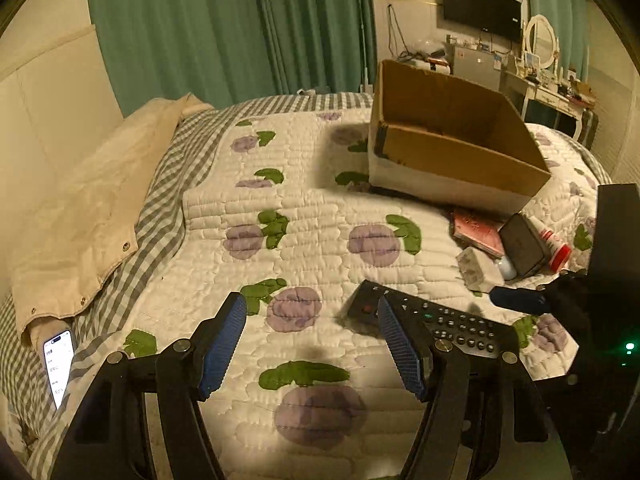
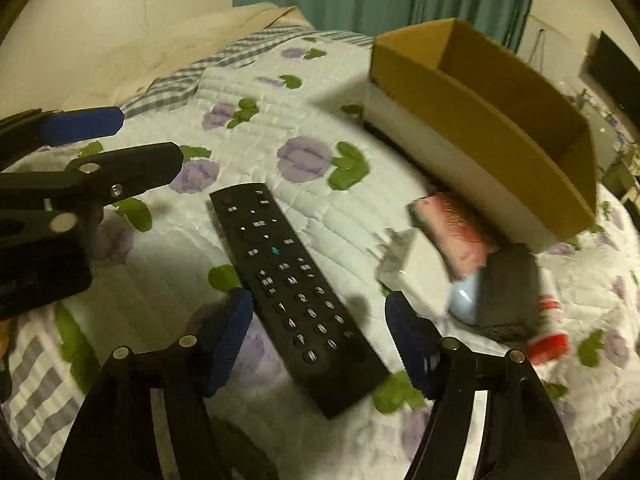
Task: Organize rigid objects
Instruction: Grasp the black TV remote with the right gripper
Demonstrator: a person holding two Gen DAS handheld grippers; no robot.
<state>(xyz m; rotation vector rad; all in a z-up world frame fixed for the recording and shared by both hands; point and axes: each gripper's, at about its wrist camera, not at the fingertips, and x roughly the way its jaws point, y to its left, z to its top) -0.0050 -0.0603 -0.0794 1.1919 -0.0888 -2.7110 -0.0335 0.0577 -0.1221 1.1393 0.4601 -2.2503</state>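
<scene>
A black remote control (image 2: 296, 288) lies on the quilted bed; it also shows in the left wrist view (image 1: 436, 324). My right gripper (image 2: 320, 312) is open, its blue pads on either side of the remote's lower half, not closed on it. My left gripper (image 1: 312, 320) is open and empty over the quilt, left of the remote. An open cardboard box (image 1: 452, 148) stands further back, also in the right wrist view (image 2: 480, 120). Beside it lie a pink box (image 2: 452, 232), a white adapter (image 2: 412, 264), a dark grey box (image 2: 508, 288) and a red-capped tube (image 2: 550, 332).
A beige jacket (image 1: 88, 208) and a lit phone (image 1: 60, 364) lie at the bed's left side. Green curtains (image 1: 224, 28) hang behind. A dresser with a mirror (image 1: 540, 40) and a wall screen (image 1: 482, 10) stand at the far right.
</scene>
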